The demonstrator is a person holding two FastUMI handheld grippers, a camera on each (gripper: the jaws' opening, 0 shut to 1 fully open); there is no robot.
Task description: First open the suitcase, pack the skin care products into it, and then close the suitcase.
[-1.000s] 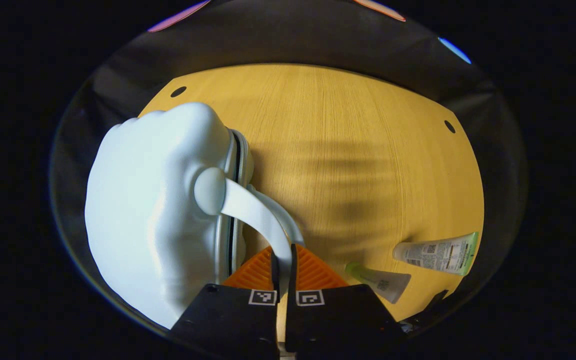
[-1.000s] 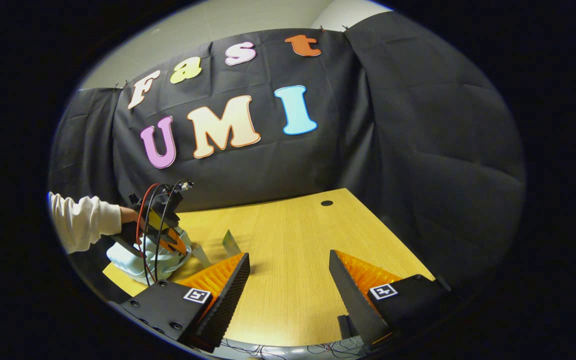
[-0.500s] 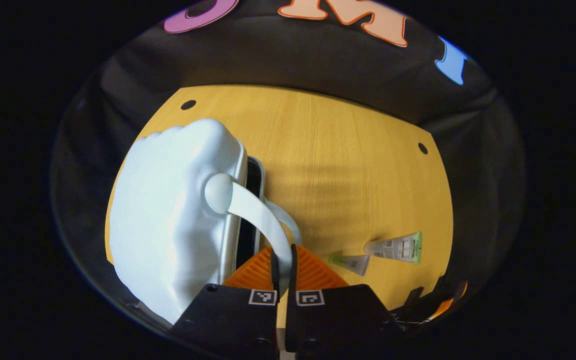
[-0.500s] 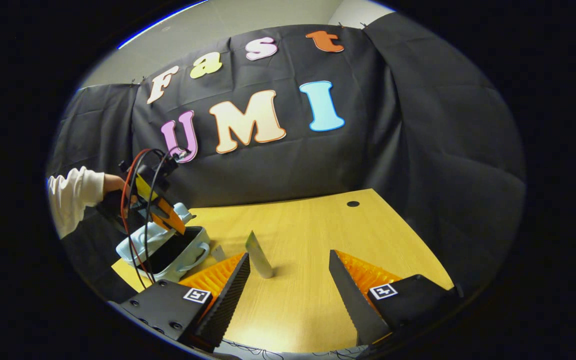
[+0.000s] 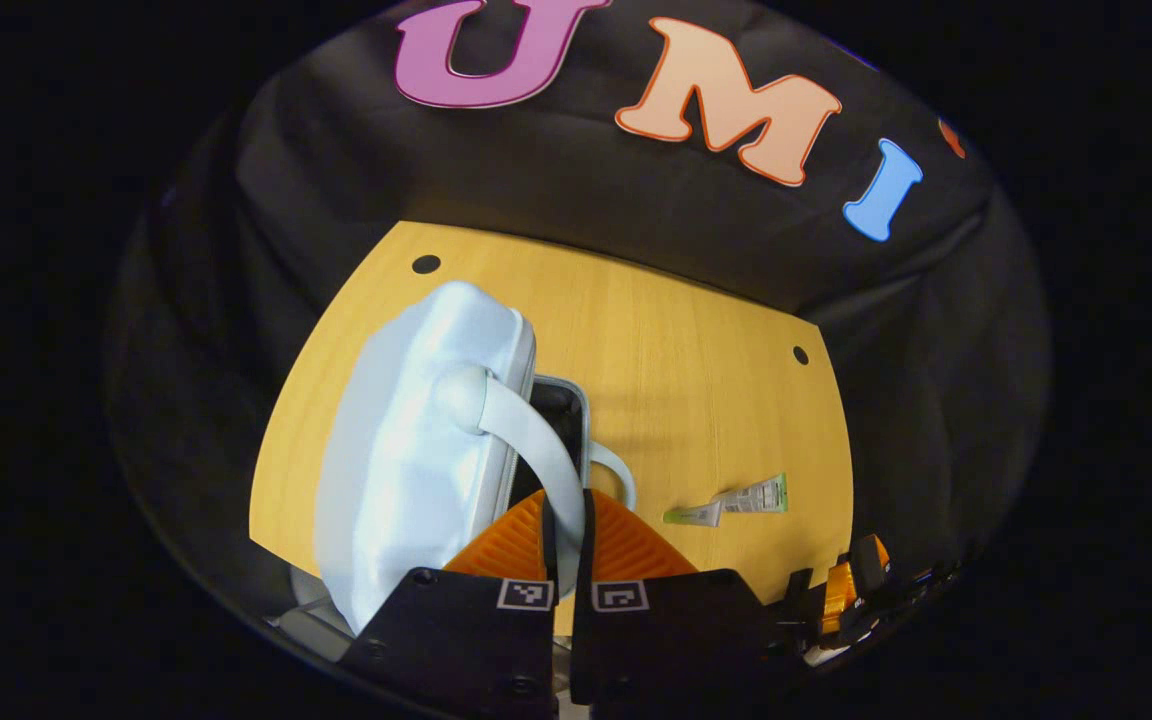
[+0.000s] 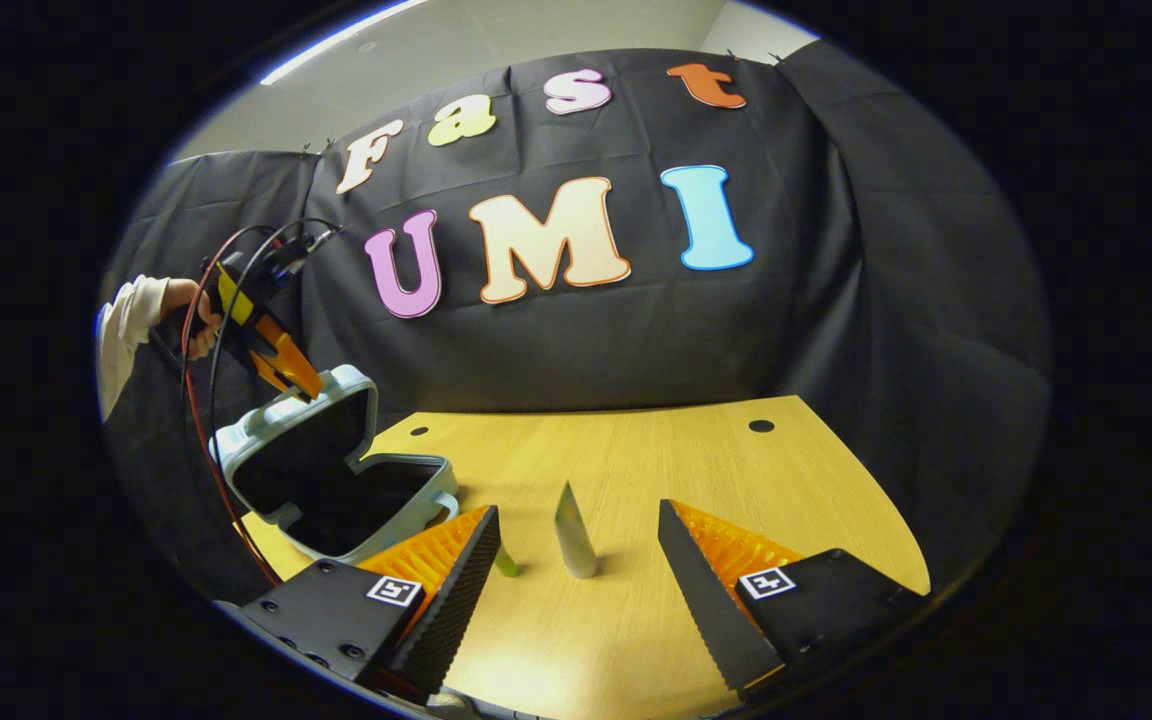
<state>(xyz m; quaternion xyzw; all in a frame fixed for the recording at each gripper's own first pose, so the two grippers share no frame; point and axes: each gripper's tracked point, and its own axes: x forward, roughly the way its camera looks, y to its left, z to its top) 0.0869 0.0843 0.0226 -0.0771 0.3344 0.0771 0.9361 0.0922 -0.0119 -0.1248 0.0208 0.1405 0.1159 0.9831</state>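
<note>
The left gripper (image 5: 564, 520) has its fingers pinched on the pale handle (image 5: 526, 435) of the suitcase lid (image 5: 416, 450), which stands raised over the dark-lined lower shell (image 6: 376, 505) at the table's (image 6: 636, 470) left edge (a hand (image 6: 198, 322) in a white sleeve holds that gripper above the lid). The right gripper (image 6: 576, 580) hangs over the table's near edge with its fingers spread wide and nothing between them. Two skin care tubes (image 5: 731, 503) lie end to end near that edge, well apart from the suitcase, with bare tabletop between.

Wooden table (image 5: 696, 360) with round holes (image 5: 426, 264), black cloth wall (image 6: 886, 300) behind
</note>
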